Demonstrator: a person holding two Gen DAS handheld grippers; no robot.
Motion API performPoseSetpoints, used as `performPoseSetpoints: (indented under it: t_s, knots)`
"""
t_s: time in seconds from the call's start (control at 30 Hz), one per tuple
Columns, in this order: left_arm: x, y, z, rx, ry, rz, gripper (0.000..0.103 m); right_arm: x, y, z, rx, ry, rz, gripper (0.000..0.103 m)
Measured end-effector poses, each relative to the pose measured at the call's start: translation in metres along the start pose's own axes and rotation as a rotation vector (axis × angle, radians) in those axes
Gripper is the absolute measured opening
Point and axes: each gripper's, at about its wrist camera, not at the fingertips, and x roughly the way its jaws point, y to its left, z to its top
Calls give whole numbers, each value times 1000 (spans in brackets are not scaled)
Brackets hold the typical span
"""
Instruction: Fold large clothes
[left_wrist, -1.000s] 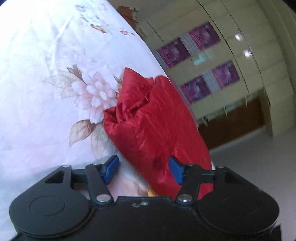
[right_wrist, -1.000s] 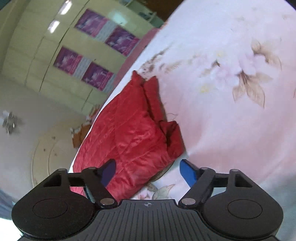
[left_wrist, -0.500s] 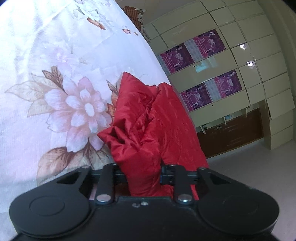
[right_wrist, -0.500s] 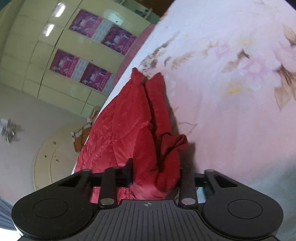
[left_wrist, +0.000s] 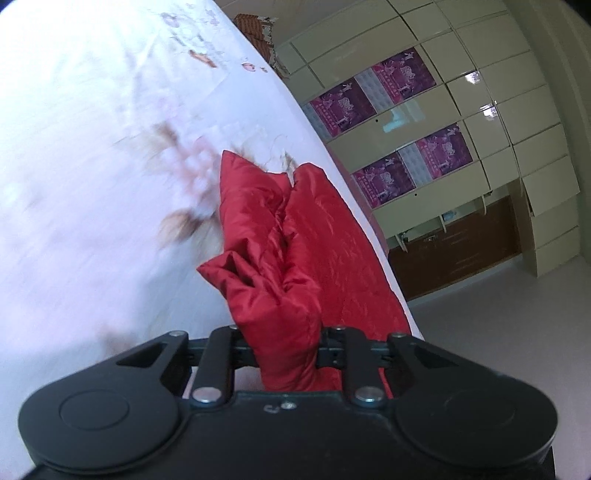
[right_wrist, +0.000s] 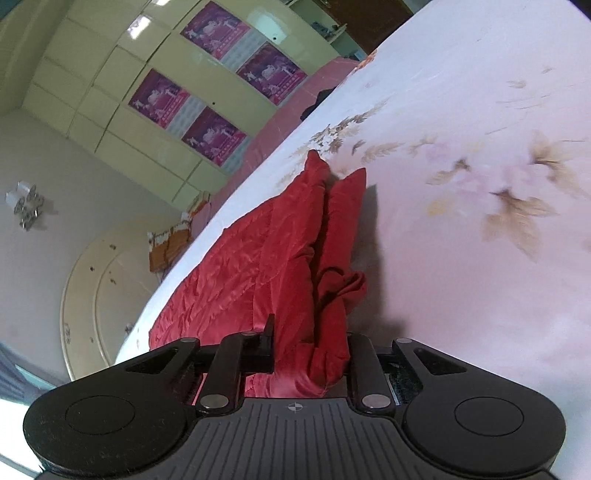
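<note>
Change: a second ago both pairs of fingers spread wide above the cloth; now clenched on it, with the gathered folds raised off the bed
Left gripper (left_wrist: 286, 356): fingers clamped on a bunched red corner, which rises between them as a thick wad
Right gripper (right_wrist: 312, 356): fingers pinched on another bunched edge of the same garment, folds standing up between them
Red garment (left_wrist: 295, 251): quilted, shiny, crumpled; lying on the bed near its edge, two pointed ends at the far side, both near corners lifted in the fingers
Red garment, right view (right_wrist: 258, 266): broad quilted panel spreading away to the left, narrower folded strip just beside it on the right, casting a shadow on the sheet
Bed sheet (left_wrist: 92, 166): white with pale pink flowers and brown leaves, blurred in the left view; same print sharper in the right view (right_wrist: 480, 184)
Wardrobe (left_wrist: 480, 110): cream panelled doors with purple pictures, well apart from the bed
Floor (left_wrist: 498, 306): pale, beyond the bed edge
Pink bed frame (right_wrist: 295, 107): along the far side of the sheet
</note>
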Motion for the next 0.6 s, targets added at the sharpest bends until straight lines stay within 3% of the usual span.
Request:
performPoseSetpoints:
  t_s: [0.3, 0.6]
  knots:
    - [-56, 12, -43, -5, 11, 8, 20, -68, -18, -38, -12, 18, -19, 17]
    - [-96, 18, -71, -3, 3, 6, 20, -110, -30, -59, -14, 24, -18, 17]
